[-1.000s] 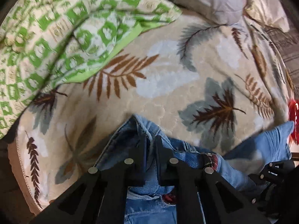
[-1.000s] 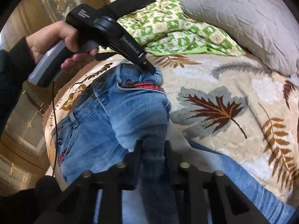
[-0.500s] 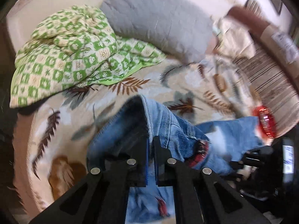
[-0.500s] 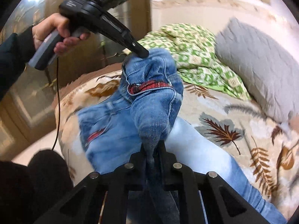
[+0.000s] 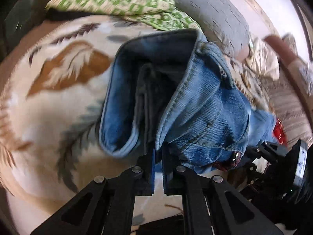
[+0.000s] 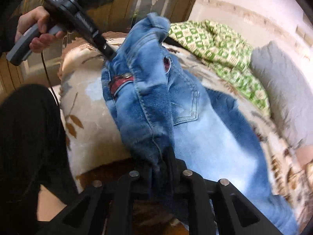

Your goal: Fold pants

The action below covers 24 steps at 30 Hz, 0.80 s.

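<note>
The jeans point(image 6: 156, 90) are held lifted above the bed point(image 6: 88, 121) (leaf-patterned cover), pinched at the waistband by the left gripper point(image 5: 158, 156) and right gripper point(image 6: 163, 168), both clamped on denim.

Pretty clearly someone's bedroom at home, since I'm working over a bed point(image 5: 49, 117) covered in a cream blanket printed with brown and grey leaves. There's a rumpled green-and-white quilt point(image 6: 221, 45) and a grey pillow point(image 6: 283, 90) piled at the far end. Off to my left stands a wooden cabinet with glass panels point(image 6: 125, 4), against a pale wall point(image 6: 244, 4).
</note>
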Motion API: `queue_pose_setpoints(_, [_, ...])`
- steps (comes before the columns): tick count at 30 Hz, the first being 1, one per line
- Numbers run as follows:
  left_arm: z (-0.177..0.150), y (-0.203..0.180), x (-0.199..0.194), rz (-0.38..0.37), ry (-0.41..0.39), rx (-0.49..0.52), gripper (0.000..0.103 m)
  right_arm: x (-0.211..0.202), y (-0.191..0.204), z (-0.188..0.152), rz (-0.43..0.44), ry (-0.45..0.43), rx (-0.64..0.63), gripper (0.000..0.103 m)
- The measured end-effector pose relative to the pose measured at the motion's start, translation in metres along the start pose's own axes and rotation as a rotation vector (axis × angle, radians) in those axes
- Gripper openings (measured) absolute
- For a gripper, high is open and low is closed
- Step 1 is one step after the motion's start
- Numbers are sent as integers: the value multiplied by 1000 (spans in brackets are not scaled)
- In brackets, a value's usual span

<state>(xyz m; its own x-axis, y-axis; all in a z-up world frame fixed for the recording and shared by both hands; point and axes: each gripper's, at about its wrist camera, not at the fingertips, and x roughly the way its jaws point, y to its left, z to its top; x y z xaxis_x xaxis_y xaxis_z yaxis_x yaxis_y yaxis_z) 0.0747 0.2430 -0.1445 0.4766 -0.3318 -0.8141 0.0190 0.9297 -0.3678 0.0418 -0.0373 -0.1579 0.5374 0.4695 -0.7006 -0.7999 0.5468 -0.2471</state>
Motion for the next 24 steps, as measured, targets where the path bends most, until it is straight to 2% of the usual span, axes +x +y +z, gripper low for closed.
queue_pose_setpoints(1, [-2, 2, -4, -9, -14, -7, 9, -2, 1, 1, -12, 4, -9, 22])
queue_pose_setpoints(2, [-4, 2, -9, -13, -28, -7, 10, -3, 0, 1, -24, 8, -12, 30])
queue_pose_setpoints(3, [-5, 3, -13, -18, -37, -9, 14, -5, -2, 1, -39, 11, -9, 43])
queue_pose_setpoints(4, [-6, 3, -21, -15, -50, -22, 28, -7, -5, 2, -51, 10, -1, 68])
queue_pose_setpoints(5, [-7, 4, -29, -9, -67, -36, 48, -10, -10, 2, -50, 6, 17, 79])
queue_pose_setpoints(6, [-7, 5, -36, -8, -85, -44, 58, -18, -16, 2, -24, -18, 47, 85])
queue_pose_setpoints(7, [-6, 6, -47, -13, -124, -56, 70, -25, -20, 3, -10, -44, 68, 85])
queue_pose_setpoints(8, [-4, 6, -56, -27, -149, -64, 75, -33, -23, 3, -4, -65, 85, 86])
queue_pose_setpoints(11, [6, 12, -74, -73, -190, -90, 78, -50, -31, 8, 6, -104, 95, 87])
queue_pose_setpoints(13, [21, 14, -77, -90, -189, -102, 80, -60, -39, 11, 41, -131, 107, 87])
queue_pose_setpoints(15, [33, 16, -74, -99, -175, -120, 80, -63, -56, 19, 51, -143, 133, 87])
queue_pose_setpoints(17, [52, 16, -62, -92, -127, -138, 80, -64, -73, 25, 45, -149, 173, 87])
queue_pose_setpoints(19, [61, 16, -50, -56, -85, -138, 80, -56, -95, 33, 37, -129, 229, 87])
queue_pose_setpoints(21, [72, 18, -33, -3, -37, -152, 80, -35, -120, 45, 74, -74, 299, 87])
queue_pose_setpoints(24, [82, 27, -10, 36, 24, -173, 80, 2, -147, 62, 131, 24, 369, 86])
